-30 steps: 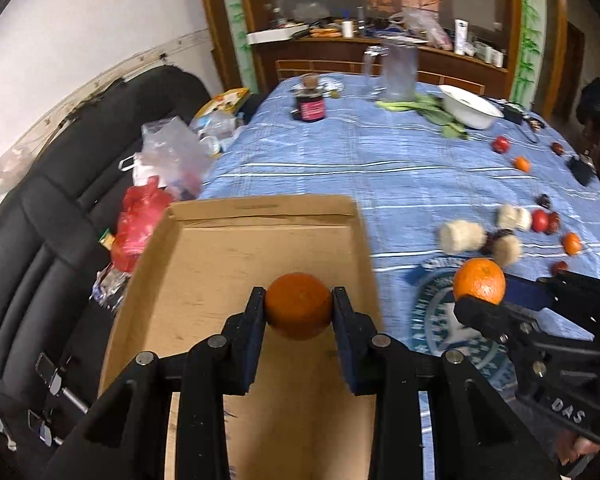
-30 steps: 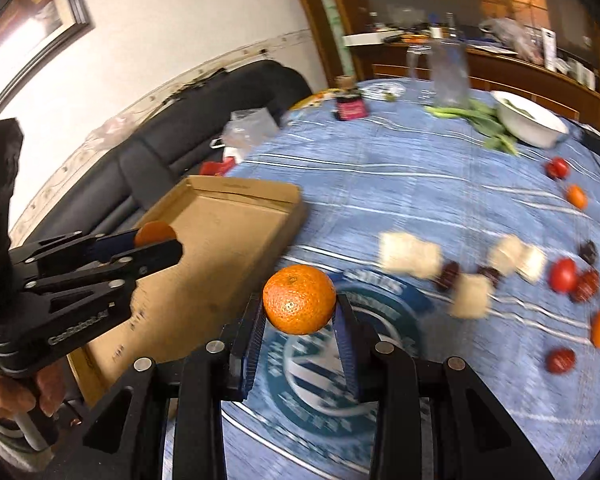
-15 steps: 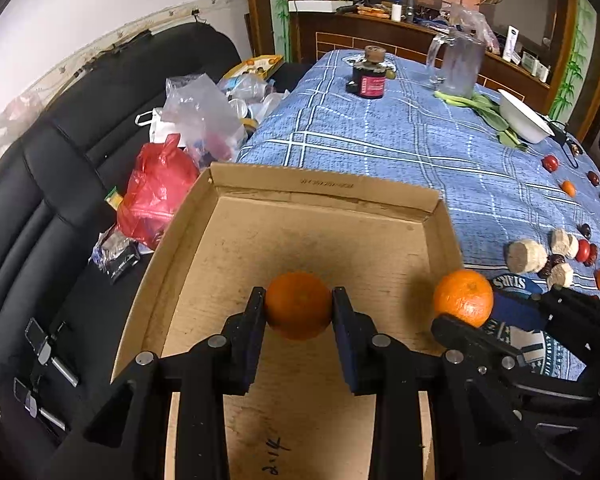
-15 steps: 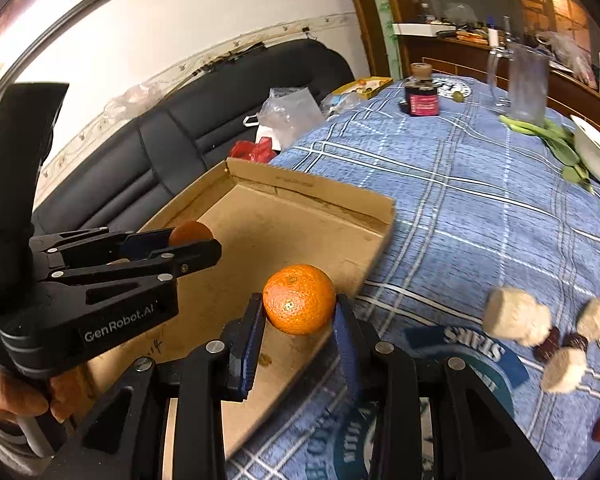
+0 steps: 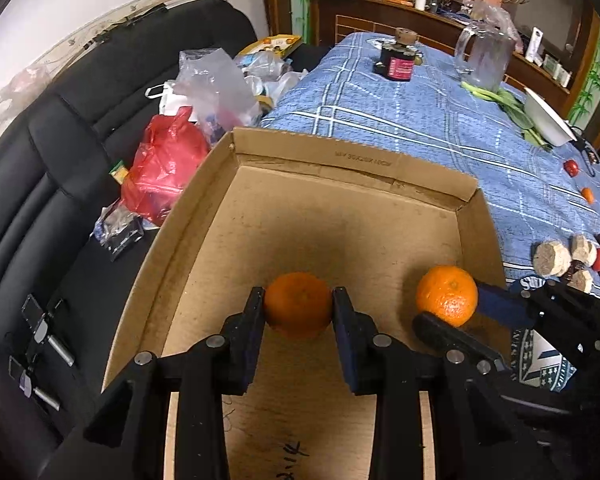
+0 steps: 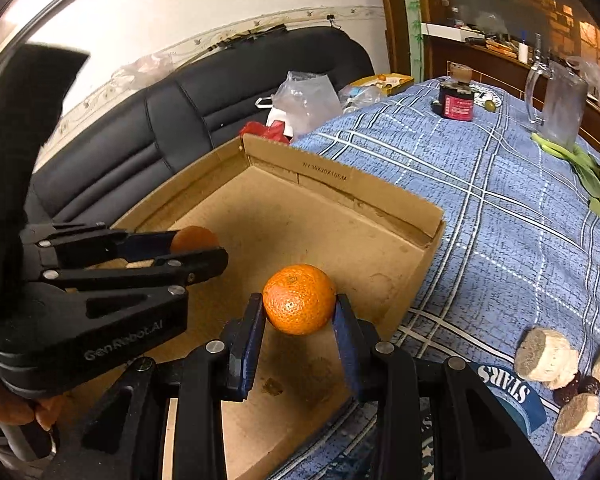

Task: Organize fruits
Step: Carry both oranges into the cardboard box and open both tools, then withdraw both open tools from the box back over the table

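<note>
— Where are the oranges now?

— One orange [image 5: 298, 305] is pinched in the left gripper [image 5: 298, 312], the other orange [image 6: 299, 298] in the right gripper [image 6: 299, 312], both hanging over the cardboard box [image 5: 340, 168] on the blue cloth.

— Why hold them there?

— To set them down inside, I'd guess. Each claw is closed only to the fruit's width, pads pressing its sides.

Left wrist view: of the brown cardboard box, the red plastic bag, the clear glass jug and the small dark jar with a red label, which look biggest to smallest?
1. Brown cardboard box, by far.
2. Red plastic bag.
3. Clear glass jug.
4. Small dark jar with a red label.

The jug and jar stand farthest from the camera, so their true sizes are uncertain.
</note>
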`<action>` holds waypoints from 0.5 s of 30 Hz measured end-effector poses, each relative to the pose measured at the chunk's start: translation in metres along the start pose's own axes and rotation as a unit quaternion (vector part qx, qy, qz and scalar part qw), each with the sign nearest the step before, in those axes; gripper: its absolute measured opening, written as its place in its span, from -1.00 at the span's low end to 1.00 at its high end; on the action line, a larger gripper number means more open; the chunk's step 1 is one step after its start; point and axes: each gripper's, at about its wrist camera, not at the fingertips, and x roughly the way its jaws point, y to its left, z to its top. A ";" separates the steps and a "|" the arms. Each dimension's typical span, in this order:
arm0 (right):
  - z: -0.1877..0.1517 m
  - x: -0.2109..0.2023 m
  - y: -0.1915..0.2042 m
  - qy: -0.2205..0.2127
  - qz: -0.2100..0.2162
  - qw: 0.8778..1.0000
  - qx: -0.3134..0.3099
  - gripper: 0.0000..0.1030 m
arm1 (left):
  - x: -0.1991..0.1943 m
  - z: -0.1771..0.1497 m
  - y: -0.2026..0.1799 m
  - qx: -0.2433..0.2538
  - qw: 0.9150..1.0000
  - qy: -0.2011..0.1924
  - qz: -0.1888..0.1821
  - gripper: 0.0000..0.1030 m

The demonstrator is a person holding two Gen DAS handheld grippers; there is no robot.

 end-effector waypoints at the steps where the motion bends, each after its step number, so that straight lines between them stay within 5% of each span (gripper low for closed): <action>1: -0.001 0.000 0.003 -0.002 -0.006 1.000 -0.008 -0.22 | 0.001 0.000 0.001 0.000 1.000 0.002 0.004 -0.20; 4: -0.002 0.001 0.007 -0.003 -0.014 1.000 -0.028 -0.18 | -0.001 -0.001 0.003 -0.007 1.000 -0.002 0.005 0.40; 9: -0.005 -0.004 0.009 -0.003 0.003 1.000 -0.021 0.06 | -0.008 -0.003 0.008 -0.019 1.000 -0.015 0.015 0.58; 15: -0.009 -0.028 0.010 -0.023 0.003 1.000 -0.013 0.10 | -0.025 -0.007 0.005 -0.020 0.999 -0.038 0.020 0.59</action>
